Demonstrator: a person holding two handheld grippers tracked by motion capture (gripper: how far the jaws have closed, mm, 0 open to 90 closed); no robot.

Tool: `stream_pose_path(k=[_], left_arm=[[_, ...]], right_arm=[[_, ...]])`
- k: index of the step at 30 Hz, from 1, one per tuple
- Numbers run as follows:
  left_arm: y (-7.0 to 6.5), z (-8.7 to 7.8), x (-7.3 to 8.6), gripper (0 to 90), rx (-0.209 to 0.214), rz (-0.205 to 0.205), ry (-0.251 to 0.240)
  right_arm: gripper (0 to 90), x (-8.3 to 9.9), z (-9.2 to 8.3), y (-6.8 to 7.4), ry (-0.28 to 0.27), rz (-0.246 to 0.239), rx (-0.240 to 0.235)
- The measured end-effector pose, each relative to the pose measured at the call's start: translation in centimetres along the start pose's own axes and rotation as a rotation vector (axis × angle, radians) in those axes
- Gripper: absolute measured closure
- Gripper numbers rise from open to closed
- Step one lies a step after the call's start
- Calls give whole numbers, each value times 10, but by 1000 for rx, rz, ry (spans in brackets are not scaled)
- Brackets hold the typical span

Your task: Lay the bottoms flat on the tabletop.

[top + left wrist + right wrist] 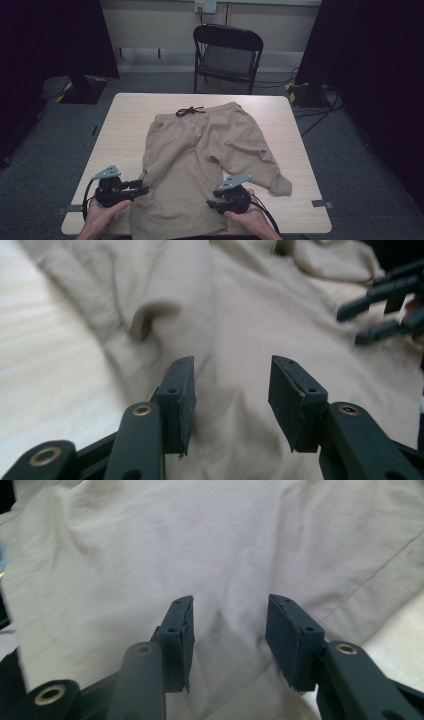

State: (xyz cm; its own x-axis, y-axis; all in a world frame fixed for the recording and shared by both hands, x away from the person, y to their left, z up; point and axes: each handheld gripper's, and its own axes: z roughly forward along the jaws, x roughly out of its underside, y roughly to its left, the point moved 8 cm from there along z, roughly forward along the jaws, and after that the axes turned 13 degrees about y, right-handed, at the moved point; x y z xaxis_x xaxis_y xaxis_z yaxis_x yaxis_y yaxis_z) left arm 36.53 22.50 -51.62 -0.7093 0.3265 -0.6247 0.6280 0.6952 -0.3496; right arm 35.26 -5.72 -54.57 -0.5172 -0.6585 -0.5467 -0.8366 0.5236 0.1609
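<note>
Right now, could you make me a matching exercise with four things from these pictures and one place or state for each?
Things:
1. shorts
2. drawstring
3. chair
4. left gripper

Places or states:
A. on the floor beyond the table
B. black, tied at the waistband
C. jaws apart at the edge of a trouser leg
D. beige, spread on the table

Pairs: 1-D, 2-B, 3-A, 4-C
</note>
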Motion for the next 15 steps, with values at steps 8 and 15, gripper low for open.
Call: stream_pose_path(k=[8,15], left_arm=[[-25,34,-35,737,93,88,14],[-34,60,-55,712,112,113,40]], right_arm=[[581,3,-34,-23,-72,65,49],[509,29,-67,-83,-119,207,173]])
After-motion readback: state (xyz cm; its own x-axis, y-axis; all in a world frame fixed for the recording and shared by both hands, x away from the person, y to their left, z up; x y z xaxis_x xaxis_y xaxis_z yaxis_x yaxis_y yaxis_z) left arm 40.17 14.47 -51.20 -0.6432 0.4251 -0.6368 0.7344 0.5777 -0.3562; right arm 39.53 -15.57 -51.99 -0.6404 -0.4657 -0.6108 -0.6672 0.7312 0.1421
